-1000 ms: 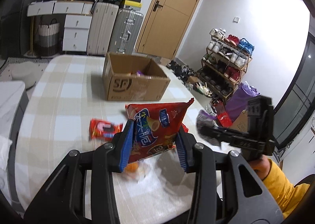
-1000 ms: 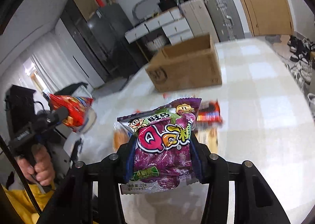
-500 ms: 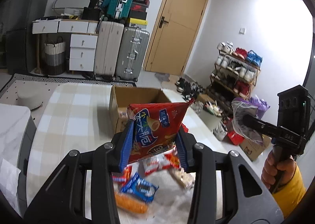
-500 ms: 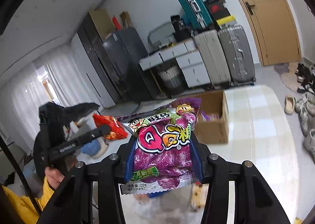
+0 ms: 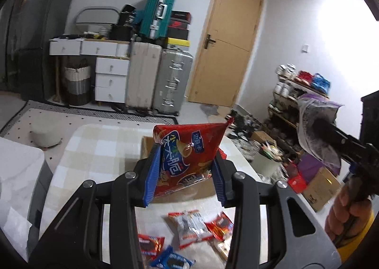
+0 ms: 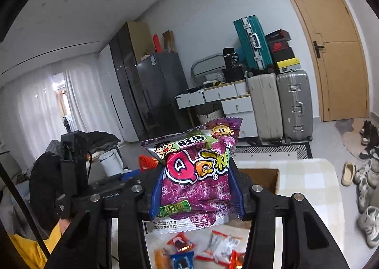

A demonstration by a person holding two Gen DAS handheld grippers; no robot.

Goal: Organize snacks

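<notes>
left tongs [image 5: 184,175]: were clamped on the red chip bag [image 5: 188,157], blue pads squeezing both sides, bag standing upright. Compared with a second back they'd lifted a lot; the counter had dropped low in the view and the room filled most of it.

chip bag position: hung in the air right in front of the cardboard box [image 5: 146,153], blocking most of it, so I couldn't tell if it was actually over the opening yet.

loose snacks [image 5: 189,224]: several small packets were left lying on the checked counter [image 5: 94,143] below the tongs, near side of the box. Those came into view as both tools rose.

right tongs [image 6: 196,188]: were pinching the purple candy bag [image 6: 196,174], also upright and well off the counter. From this side the box [image 6: 263,177] peeked out just behind and to the right of the bag.

what changed overall: both bags had gone from counter height to carried height, and the box had ended up straight ahead of both.

my read: looked like mid-carry, drop into the box probably next. Plenty of packets left, so the tidy-up seemed far from finished.
</notes>
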